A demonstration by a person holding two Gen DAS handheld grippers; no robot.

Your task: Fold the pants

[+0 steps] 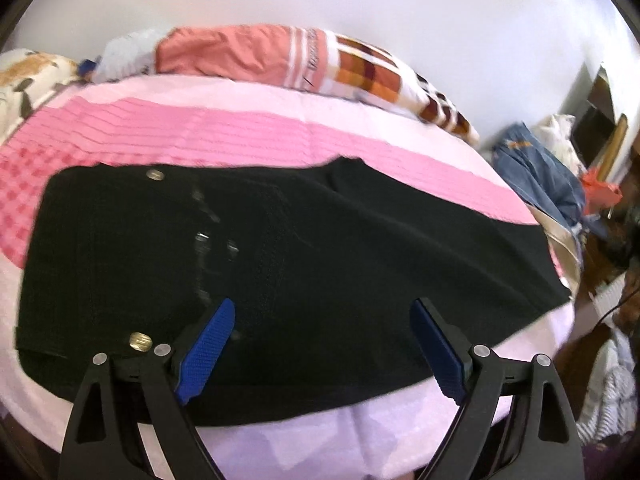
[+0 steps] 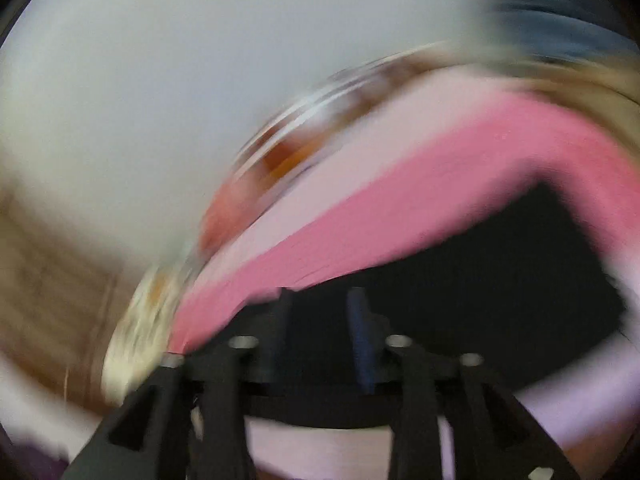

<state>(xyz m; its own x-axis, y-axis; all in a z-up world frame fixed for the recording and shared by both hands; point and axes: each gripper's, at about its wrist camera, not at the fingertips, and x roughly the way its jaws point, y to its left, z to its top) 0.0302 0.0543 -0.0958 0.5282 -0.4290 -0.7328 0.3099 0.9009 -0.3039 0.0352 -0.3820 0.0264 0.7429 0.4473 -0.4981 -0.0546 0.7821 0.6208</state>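
Observation:
Black pants [image 1: 280,264] lie flat across a pink bedspread [image 1: 224,128], waistband with metal buttons at the left, legs running to the right. My left gripper [image 1: 322,312] is open, its blue pads [image 1: 208,348] spread just above the pants' near edge, holding nothing. The right wrist view is heavily motion-blurred. There the pants [image 2: 500,280] show as a dark mass, and my right gripper [image 2: 320,300] hangs over their near edge with its fingers a narrow gap apart; whether it holds cloth is unclear.
Pillows and a checked blanket [image 1: 360,68] lie along the bed's far side by the white wall. A blue garment [image 1: 540,172] and clutter sit past the bed's right end. The bed's near edge is pale lilac [image 1: 320,444].

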